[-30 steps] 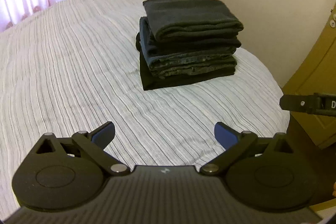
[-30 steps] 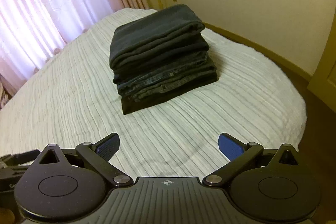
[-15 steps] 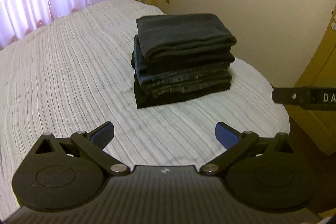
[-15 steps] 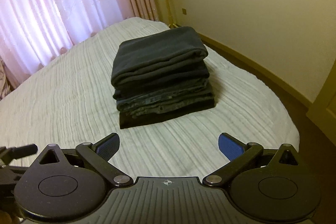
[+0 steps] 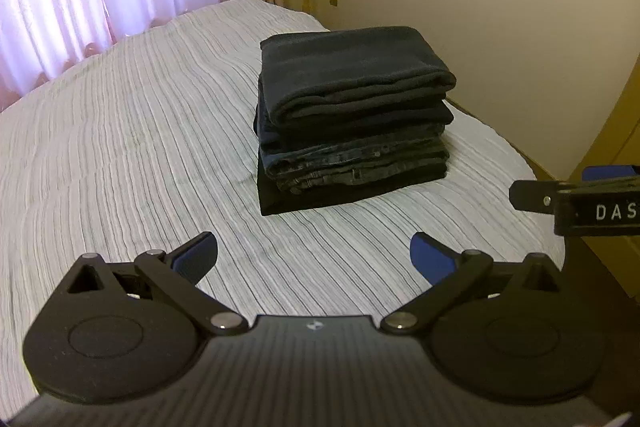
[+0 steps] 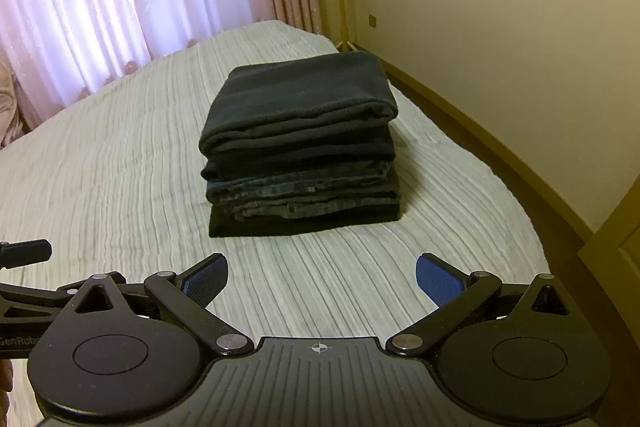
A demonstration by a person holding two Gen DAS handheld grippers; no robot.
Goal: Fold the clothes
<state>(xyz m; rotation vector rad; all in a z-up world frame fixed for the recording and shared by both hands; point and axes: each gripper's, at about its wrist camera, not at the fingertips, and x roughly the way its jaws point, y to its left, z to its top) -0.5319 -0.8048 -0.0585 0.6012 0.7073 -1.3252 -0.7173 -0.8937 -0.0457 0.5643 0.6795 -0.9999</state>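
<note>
On the bed (image 5: pixel 120 147) sits a neat pile of dark folded clothes (image 5: pixel 352 115), well ahead of me. My left tongs (image 5: pixel 314 255) and right tongs (image 6: pixel 322 277) are wide open, holding nothing. I see nothing left to fold; I think I am done.

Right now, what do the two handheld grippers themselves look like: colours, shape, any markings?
Both are matte black. The left gripper and right gripper each have two round discs, silver-pinned linkage arms, blue textured finger pads and a ribbed centre plate with a small crosshair mark. In the left wrist view, the right gripper's side shows white letters "DAS". No cables or sleeves are visible.
</note>
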